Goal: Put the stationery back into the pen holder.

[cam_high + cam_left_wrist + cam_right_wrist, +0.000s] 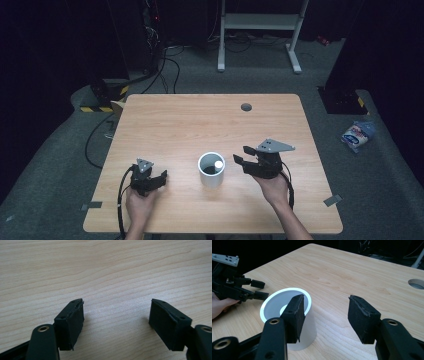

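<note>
Right gripper (pixel 243 159) – jaws apart, empty, beside white cup (pixel 211 170) | ball (pixel 218 163) inside | withdraw level – don't clip the rim.

cup (pixel 211 172): showing plain white
ball (pixel 218 163): showing white inside
surface (pixel 200 125): showing pale wood grain
hand-held gripper jaws: showing matte black
</note>
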